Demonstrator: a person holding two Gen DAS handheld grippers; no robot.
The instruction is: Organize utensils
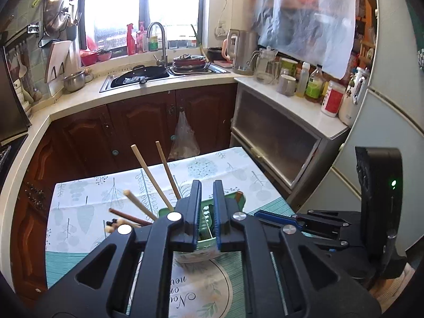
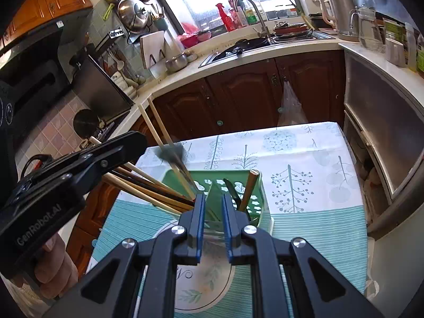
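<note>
While hovering just above the green utensil caddy (image 2: 239, 193), with both pairs of jaws parted by a narrow gap and nothing between them: left gripper (image 1: 206, 209) and right gripper (image 2: 212, 213) side by side over the tablecloth (image 2: 304, 175). Standing near the middle of the table, the caddy holding pale wooden chopsticks (image 1: 151, 177) leaning out leftward from its left compartment, darker brown chopsticks (image 1: 127, 216) fanning lower beside them. Resting in the right compartment: a dark utensil (image 2: 233, 189) and a brown handle (image 2: 250, 185), upright and touching the wall.
</note>
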